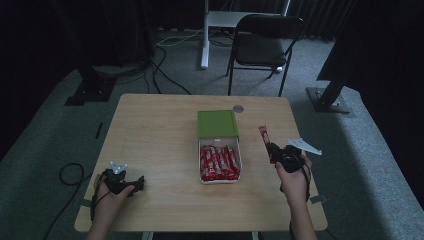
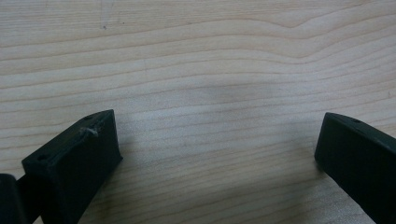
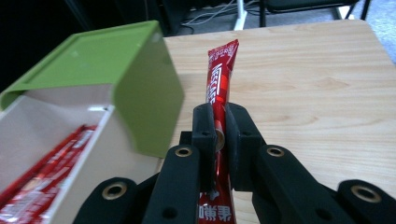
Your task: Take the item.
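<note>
Right gripper clamped on red sachet near tabletop's right edge, sachet upright, clear of box, likely for easy carrying. Left gripper parked near front-left corner, jaws wide apart, empty. Green lid hides box's far end; sachet print unreadable.
</note>
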Motion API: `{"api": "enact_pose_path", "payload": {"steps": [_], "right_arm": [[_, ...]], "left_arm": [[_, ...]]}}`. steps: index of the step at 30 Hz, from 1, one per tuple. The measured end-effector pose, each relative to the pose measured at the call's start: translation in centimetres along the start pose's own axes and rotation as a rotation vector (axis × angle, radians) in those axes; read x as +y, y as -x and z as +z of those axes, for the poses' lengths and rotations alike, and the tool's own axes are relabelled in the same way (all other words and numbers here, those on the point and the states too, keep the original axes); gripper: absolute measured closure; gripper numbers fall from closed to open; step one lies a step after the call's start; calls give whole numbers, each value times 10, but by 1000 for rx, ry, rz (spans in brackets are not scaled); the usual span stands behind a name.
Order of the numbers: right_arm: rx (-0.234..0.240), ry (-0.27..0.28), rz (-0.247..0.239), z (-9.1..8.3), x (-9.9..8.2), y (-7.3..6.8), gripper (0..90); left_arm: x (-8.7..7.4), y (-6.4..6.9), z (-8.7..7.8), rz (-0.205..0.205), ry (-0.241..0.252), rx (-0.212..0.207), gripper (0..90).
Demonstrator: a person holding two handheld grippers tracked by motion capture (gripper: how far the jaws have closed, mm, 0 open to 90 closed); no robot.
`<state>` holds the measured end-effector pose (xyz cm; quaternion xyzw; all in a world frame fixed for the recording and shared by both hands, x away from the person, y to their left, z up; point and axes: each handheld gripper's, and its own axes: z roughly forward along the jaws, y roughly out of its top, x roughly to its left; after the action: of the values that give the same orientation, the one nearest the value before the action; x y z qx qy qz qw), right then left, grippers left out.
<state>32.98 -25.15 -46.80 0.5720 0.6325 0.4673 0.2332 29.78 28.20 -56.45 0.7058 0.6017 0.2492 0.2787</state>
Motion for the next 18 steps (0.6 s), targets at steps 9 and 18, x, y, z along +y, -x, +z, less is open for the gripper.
{"api": "enact_pose_path", "payload": {"steps": [9, 18], "right_arm": [[-48, 4, 30, 5, -17, 24, 833], [-110, -11, 58, 8, -28, 44, 833]], "left_arm": [[0, 0, 0, 0, 0, 0, 5], [0, 0, 0, 0, 0, 0, 5]]}}
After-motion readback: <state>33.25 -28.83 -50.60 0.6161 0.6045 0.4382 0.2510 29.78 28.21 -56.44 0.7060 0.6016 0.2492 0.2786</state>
